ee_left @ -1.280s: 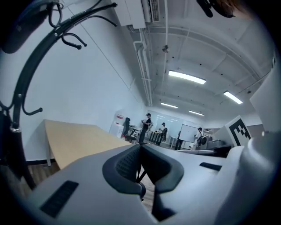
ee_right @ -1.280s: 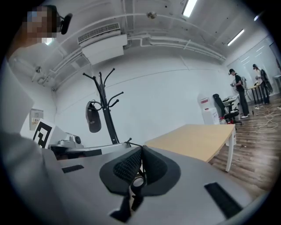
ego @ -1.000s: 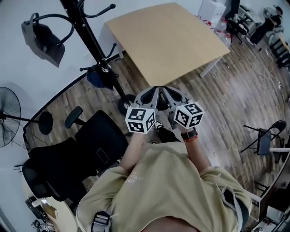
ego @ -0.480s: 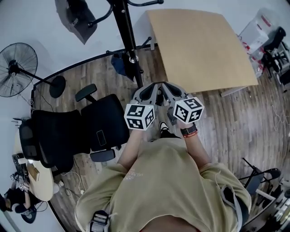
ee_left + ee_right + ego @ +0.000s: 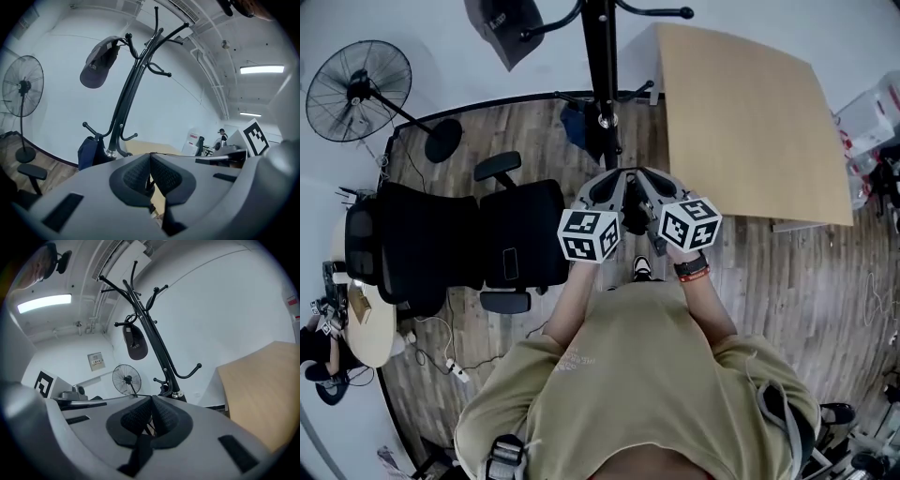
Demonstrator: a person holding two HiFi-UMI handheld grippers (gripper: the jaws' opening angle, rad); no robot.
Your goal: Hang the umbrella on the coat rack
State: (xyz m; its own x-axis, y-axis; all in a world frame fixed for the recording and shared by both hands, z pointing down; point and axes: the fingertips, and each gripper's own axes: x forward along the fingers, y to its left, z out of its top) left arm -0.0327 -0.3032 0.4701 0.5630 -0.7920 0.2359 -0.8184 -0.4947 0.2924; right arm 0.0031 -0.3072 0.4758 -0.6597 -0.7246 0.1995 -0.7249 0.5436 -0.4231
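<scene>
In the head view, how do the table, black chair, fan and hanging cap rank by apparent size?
1. Table, slightly ahead.
2. Chair.
3. Fan.
4. Cap, cut by the frame edge and hung nearer the camera, so flattered.

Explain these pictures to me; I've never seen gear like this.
No robot here: a person holds a two-jaw hand tool in each hand, the left gripper and right gripper. The patterned cubes are part of them. The head view comes from a camera on the person's head, looking down. The two gripper views come from cameras riding on each gripper, looking along its jaws. Ahead stands a black coat rack with a cap on a high hook and a dark blue thing on a low hook. Nearby are a fan, a chair and a table with nothing on it. Both grippers' jaws are closed. A thin dark thing shows under the pads; I can't tell what it is.
</scene>
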